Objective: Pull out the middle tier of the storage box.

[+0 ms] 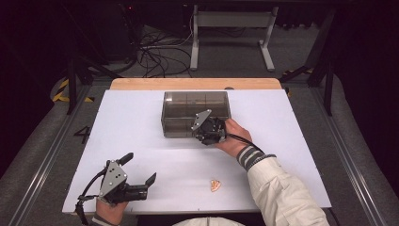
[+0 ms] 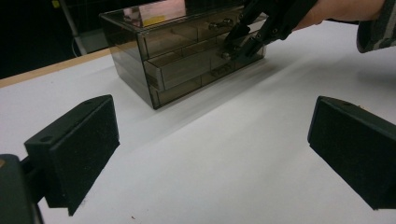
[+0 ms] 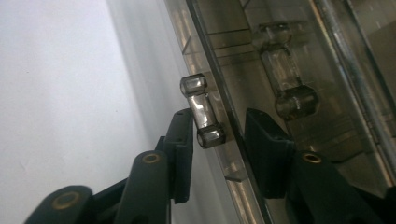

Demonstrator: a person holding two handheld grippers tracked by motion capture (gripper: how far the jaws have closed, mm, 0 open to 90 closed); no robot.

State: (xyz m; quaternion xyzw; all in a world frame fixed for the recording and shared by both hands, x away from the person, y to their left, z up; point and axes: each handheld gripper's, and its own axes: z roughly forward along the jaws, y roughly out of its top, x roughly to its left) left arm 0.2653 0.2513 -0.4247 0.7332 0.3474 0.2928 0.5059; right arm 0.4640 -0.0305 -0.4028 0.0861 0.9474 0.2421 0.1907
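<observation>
A smoky, see-through plastic drawer chest [image 1: 195, 113] sits near the far middle of the white desk [image 1: 141, 122], and everything else is easiest placed from it. The right tool [image 1: 205, 133] is pressed up against the chest's front face, near its right end, the person's hand behind it and a striped cuff and pale sleeve trailing back toward the near edge. In the right gripper view its two black jaws straddle a clear dumbbell-shaped drawer handle [image 3: 202, 112]: one jaw lies just beside the handle's lower knob, the other stands off on the far side, seemingly against the drawer front. The jaws are part-way closed, with a gap remaining, so not clamped on the handle. The left tool [image 1: 139, 168] rests well short of the chest, toward the near left corner of the desk, jaws wide apart and empty. A small orange-and-white scrap [image 1: 215, 185] lies near the front edge, on the chest's near side.
</observation>
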